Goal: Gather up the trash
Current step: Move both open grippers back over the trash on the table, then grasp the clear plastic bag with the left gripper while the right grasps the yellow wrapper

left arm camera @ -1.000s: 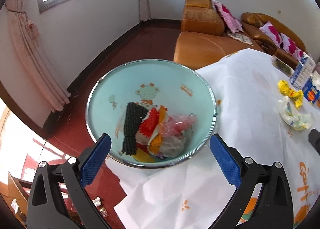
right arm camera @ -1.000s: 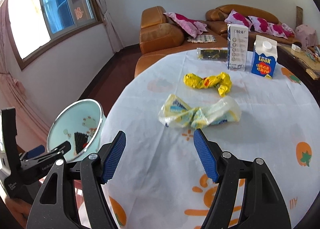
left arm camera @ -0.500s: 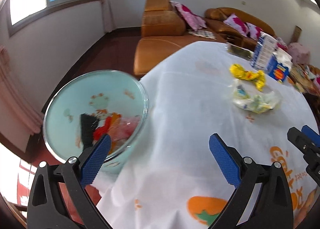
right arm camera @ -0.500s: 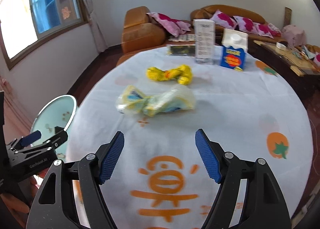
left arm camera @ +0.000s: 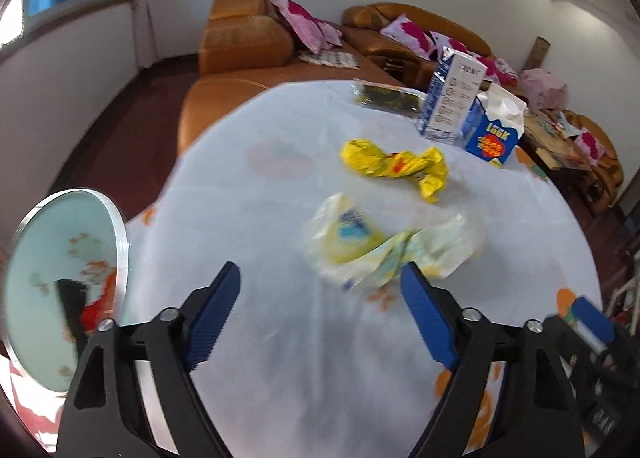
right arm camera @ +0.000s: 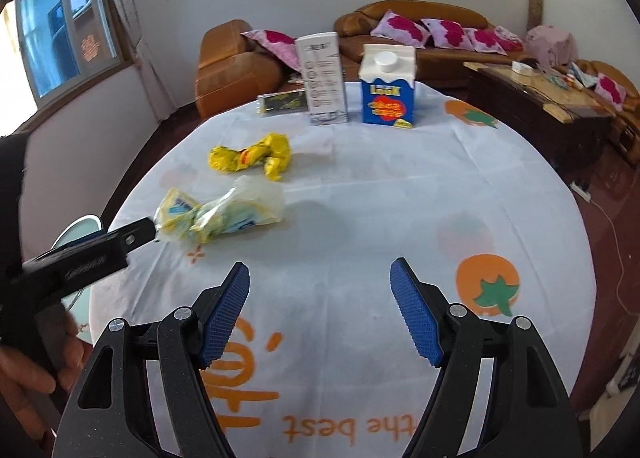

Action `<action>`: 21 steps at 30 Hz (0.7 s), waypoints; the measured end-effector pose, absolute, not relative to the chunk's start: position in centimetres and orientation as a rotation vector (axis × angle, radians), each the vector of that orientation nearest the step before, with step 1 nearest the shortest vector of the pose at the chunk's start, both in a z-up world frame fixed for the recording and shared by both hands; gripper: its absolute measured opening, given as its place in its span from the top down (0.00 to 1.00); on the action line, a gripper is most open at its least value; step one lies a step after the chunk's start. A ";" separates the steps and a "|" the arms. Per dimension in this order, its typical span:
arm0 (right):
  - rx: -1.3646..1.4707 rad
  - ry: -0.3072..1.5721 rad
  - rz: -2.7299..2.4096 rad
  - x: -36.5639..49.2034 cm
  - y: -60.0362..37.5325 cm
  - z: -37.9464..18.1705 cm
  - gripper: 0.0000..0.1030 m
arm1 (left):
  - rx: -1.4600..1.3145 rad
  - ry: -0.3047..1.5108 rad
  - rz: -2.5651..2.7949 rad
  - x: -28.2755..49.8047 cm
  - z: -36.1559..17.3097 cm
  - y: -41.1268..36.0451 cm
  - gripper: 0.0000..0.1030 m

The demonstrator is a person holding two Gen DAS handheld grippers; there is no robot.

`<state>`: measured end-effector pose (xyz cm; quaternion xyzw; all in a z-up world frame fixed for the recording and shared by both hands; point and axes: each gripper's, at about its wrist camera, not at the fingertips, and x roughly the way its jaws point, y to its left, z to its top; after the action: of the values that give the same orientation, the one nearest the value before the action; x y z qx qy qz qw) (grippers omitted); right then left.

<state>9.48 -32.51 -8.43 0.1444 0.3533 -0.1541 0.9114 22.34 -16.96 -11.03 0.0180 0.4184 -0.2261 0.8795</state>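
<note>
Two handheld tongs w/ blue ribbed pads over a round table w/ a white cloth printed w/ orange fruit point(right arm camera: 400, 194). The left gripper point(left arm camera: 320, 314) has its jaws spread wide, nothing between them. Just ahead of it and slightly right lies a crumpled clear plastic bag w/ yellow and blue print point(left arm camera: 384, 246); its near edge sits at the tip of the right-hand pad, contact unclear due to blur. The bag's long axis runs left-to-right across the tongs' line of reach, so the jaws would close along its length unless the wrist turns.

The right gripper point(right arm camera: 320, 310) is also wide apart, empty, nearer the table's front edge and well apart from the bag; the left one is clearly closer.

Beyond the bag: a twisted yellow foil wrapper point(left arm camera: 396, 166), then a dark flat packet point(left arm camera: 388, 96), a tall white carton point(left arm camera: 452, 98) and a blue-and-white milk carton point(left arm camera: 496, 126) at the far side.

Off the table's left edge, lower down, a pale green round bin w/ metal rim point(left arm camera: 52, 226) holds some wrappers. Orange sofas w/ pink cushions point(right arm camera: 400, 30) line the far wall.
</note>
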 end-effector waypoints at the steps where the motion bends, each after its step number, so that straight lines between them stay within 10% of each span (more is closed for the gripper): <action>1: 0.301 0.729 -0.321 9.4 -32.7 -8.5 0.29 | 0.027 0.897 -0.482 23.0 -11.5 -17.7 0.30; 14: 0.339 0.741 -0.374 9.3 -34.8 -9.3 0.29 | -0.020 0.902 -0.548 23.6 -12.1 -18.8 0.77; 21: 0.327 0.718 -0.335 11.3 -35.0 -8.5 0.30 | -0.064 0.797 -0.478 23.1 -8.8 -14.7 0.78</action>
<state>11.28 -35.01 -8.48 0.1583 0.3481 -0.1622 0.9097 23.07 -14.71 -8.81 -0.0310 0.3843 -0.2307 0.8934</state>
